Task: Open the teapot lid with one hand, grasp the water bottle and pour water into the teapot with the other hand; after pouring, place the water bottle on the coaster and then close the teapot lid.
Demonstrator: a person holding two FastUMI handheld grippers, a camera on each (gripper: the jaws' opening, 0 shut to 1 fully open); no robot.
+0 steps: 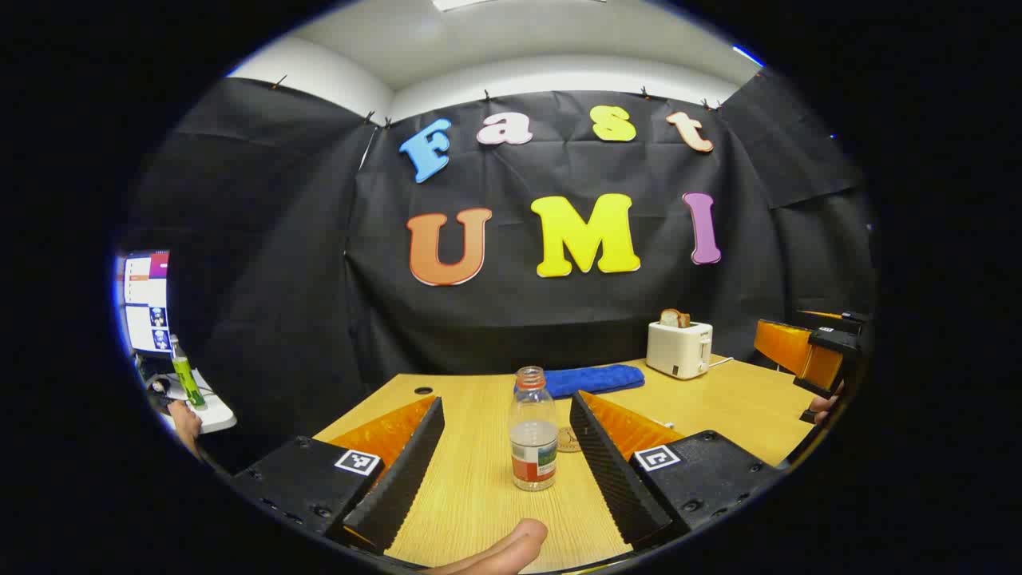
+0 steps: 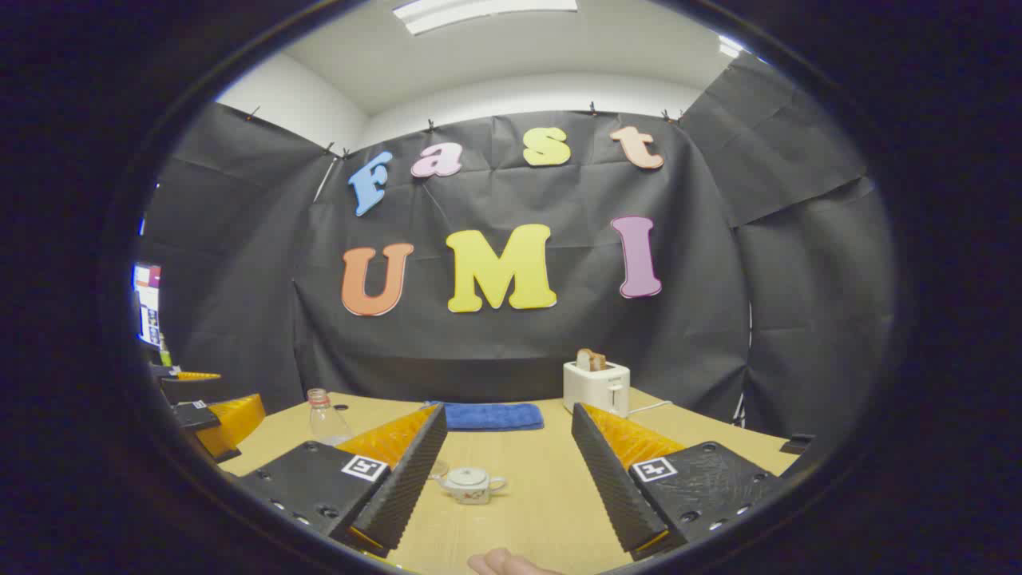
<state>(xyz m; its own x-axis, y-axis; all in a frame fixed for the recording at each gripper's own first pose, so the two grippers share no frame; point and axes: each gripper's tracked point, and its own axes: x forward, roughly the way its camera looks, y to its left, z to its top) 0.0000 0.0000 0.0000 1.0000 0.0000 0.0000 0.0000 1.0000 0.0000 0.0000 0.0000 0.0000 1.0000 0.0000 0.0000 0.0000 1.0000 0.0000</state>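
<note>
In the left gripper view, the left gripper [image 1: 507, 443] is seen with its jaws spread wide, nothing held. A clear water bottle [image 1: 533, 428] stands upright on the wooden table [image 1: 471, 495] between the two fingers, touched by neither, and a round coaster [image 1: 568, 439] lies just behind it. In the right gripper view, the right gripper [image 2: 505, 455] is likewise released, and a small white teapot [image 2: 471, 484], lid on, sits on the table ahead of it. A blue towel [image 2: 491, 415] and a white toaster [image 2: 596, 386] are set near the back edge.
</note>
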